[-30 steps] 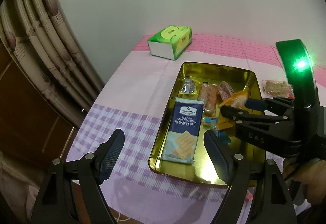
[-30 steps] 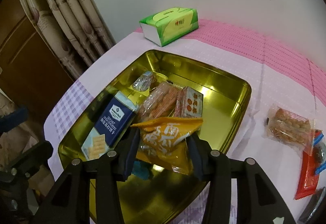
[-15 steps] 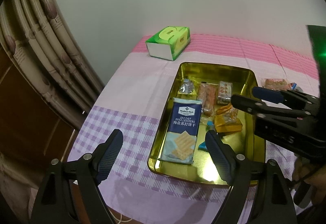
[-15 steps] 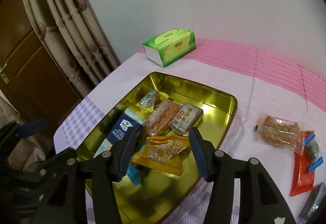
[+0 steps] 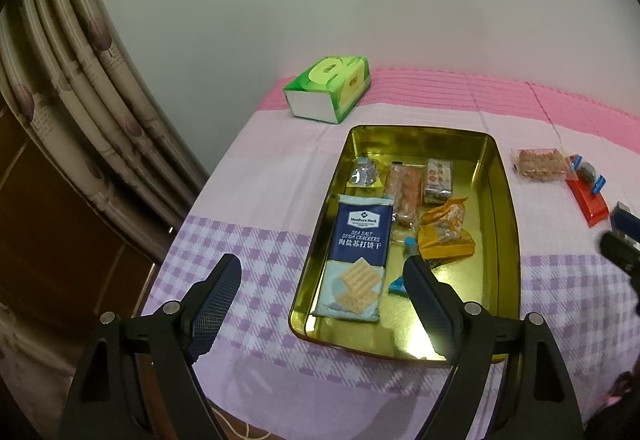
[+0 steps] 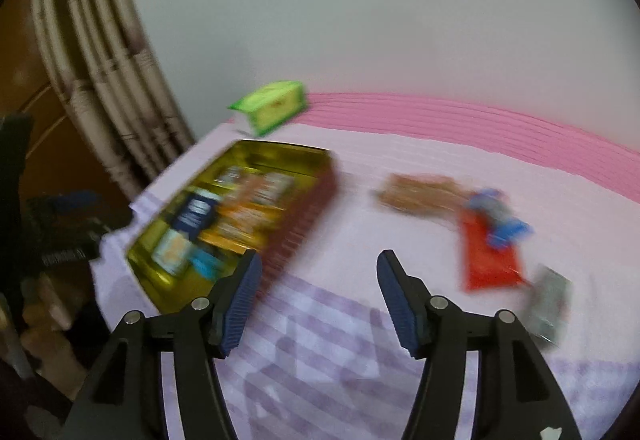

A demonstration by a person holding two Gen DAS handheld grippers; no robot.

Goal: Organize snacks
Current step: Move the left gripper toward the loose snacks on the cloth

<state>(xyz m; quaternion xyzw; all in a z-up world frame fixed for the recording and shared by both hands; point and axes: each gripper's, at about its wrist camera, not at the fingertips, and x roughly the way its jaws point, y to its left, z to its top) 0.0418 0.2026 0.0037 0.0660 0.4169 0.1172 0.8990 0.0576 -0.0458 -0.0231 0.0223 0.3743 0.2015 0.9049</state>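
Note:
A gold tin tray point(image 5: 508, 224) point(image 6: 308, 155) sits on the pink and purple cloth. In it lie a blue soda cracker pack point(image 5: 358, 254), an orange packet point(image 5: 444, 230) and several small wrapped snacks. My left gripper point(image 5: 322, 290) hovers open over the tray's near left corner, empty. My right gripper point(image 6: 318, 280) is over the bare cloth to the right of the tray, its jaws opening with nothing between them; its view is blurred. Its tip shows at the right edge point(image 5: 622, 240) of the left wrist view. Right of the tray lie a clear cookie bag point(image 5: 540, 163) point(image 6: 420, 193), a red packet point(image 5: 588, 197) point(image 6: 490, 256) and a grey packet point(image 6: 550, 300).
A green tissue box point(image 5: 328, 87) point(image 6: 272, 109) stands at the table's back left by the wall. Curtains point(image 5: 80, 79) and a brown door hang left of the table. The table's near edge runs just below the left gripper.
The right gripper let go of the orange packet, which now lies in the tray. It then swung right, out over the cloth toward the loose snacks. The left gripper stayed put.

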